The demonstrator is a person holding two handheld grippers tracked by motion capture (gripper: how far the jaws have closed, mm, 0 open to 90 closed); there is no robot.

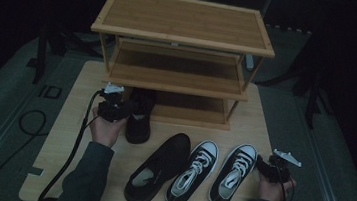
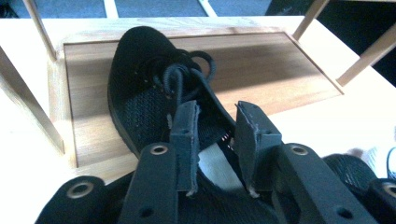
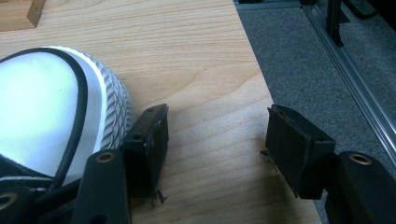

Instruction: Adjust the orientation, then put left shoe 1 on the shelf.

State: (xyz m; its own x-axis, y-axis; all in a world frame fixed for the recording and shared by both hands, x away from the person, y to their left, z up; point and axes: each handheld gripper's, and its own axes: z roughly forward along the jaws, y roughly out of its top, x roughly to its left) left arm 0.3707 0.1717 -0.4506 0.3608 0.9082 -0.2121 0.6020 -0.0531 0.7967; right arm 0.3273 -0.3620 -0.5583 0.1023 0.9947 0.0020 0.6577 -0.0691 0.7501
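A black mesh shoe [image 1: 139, 119] lies with its toe on the bottom shelf of a wooden shoe rack [image 1: 185, 18] and its heel out on the table. My left gripper [image 1: 126, 107] is at that shoe's heel. In the left gripper view its jaws [image 2: 217, 140] stand partly apart over the shoe [image 2: 140, 88], with the pale insole visible between them and no pad clearly pressing. My right gripper [image 1: 261, 165] rests at the table's right edge, beside the right black-and-white sneaker [image 1: 233, 172]. Its jaws [image 3: 215, 140] stand wide open with nothing between them, next to the sneaker's white toe cap [image 3: 42, 107].
A second black shoe [image 1: 156, 168] and another black-and-white sneaker [image 1: 193, 172] lie side by side at the front of the wooden table [image 1: 69, 119]. The rack's upper shelves are bare. Grey carpet [image 3: 317, 60] drops off just right of the table's edge.
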